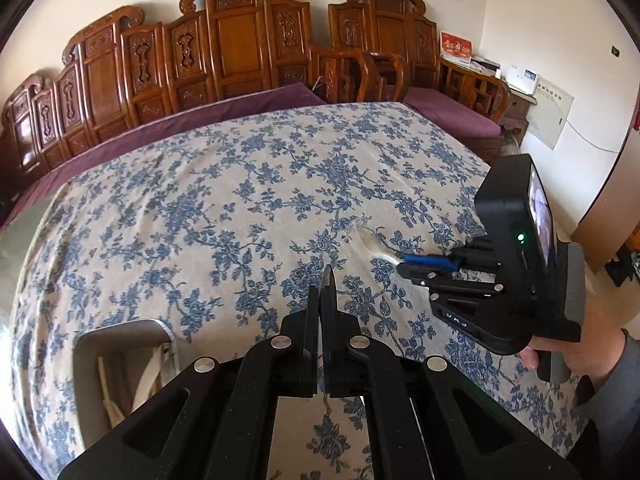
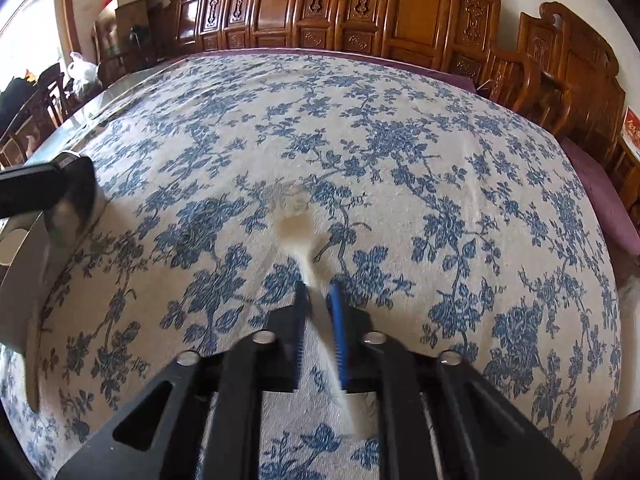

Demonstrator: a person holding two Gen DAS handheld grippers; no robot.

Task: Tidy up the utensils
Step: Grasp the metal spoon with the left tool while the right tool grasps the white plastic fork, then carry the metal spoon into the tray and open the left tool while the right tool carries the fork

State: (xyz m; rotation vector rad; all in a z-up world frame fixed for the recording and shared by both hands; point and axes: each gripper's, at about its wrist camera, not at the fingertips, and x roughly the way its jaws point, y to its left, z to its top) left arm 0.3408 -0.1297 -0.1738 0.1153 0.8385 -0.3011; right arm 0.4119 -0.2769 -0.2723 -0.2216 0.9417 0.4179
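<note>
Left wrist view: the left gripper (image 1: 325,280) is fully closed and empty, raised over the worktop (image 1: 200,208); a grey tray (image 1: 120,344) with pale utensils lies at lower left, likely the sorting place. The right gripper (image 1: 416,266) meets a white spoon (image 1: 374,246). Right wrist view: the right gripper (image 2: 320,300) has narrowed on the spoon (image 2: 298,232) handle, bowl resting on the floral cloth, apparently for lifting. Carved wooden chairs (image 2: 400,12) line the wall.
</note>
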